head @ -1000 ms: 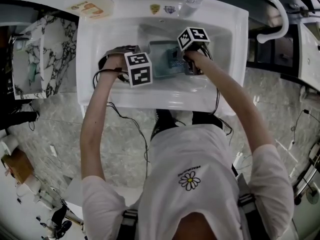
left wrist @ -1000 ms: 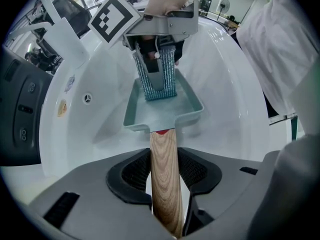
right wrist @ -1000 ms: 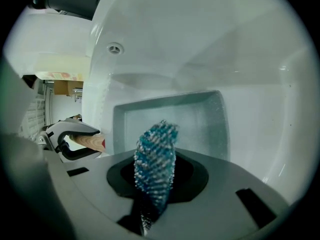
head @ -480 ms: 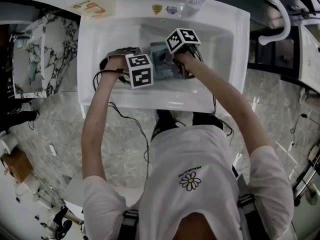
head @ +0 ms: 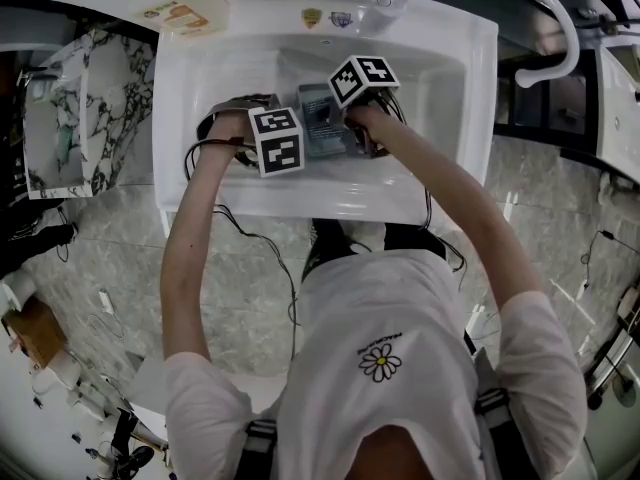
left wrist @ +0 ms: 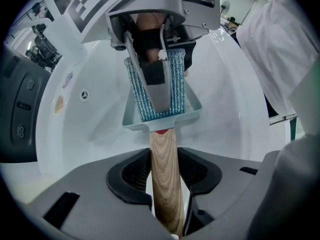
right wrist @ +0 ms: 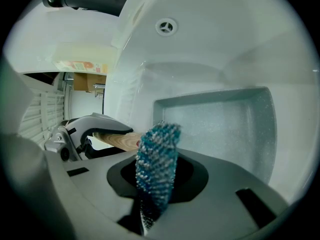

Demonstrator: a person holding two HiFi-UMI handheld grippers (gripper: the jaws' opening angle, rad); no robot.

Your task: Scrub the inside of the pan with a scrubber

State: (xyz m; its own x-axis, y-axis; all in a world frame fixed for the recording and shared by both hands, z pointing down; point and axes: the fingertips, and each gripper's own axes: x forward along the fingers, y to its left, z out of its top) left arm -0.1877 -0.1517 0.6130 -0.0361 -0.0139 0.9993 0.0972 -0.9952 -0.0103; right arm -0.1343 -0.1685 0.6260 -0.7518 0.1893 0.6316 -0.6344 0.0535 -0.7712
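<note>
My right gripper (right wrist: 152,194) has been sliding left over the pan (right wrist: 225,129) during the last 1 second. Its 2 jaws are clamping the glittery blue mesh scrubber (right wrist: 157,154) inside that rectangular, speckled grey pan. My left gripper (left wrist: 165,194) is squeezing the pan's smooth wooden handle (left wrist: 162,159), holding it in the glossy white sink (head: 190,78).

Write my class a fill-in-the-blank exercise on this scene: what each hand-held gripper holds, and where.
The left hand-held gripper is shut on the wooden ____ of the pan.
The right hand-held gripper grips a blue ____.
The pan lies inside a white ____.
Missing words: handle; scrubber; sink.
</note>
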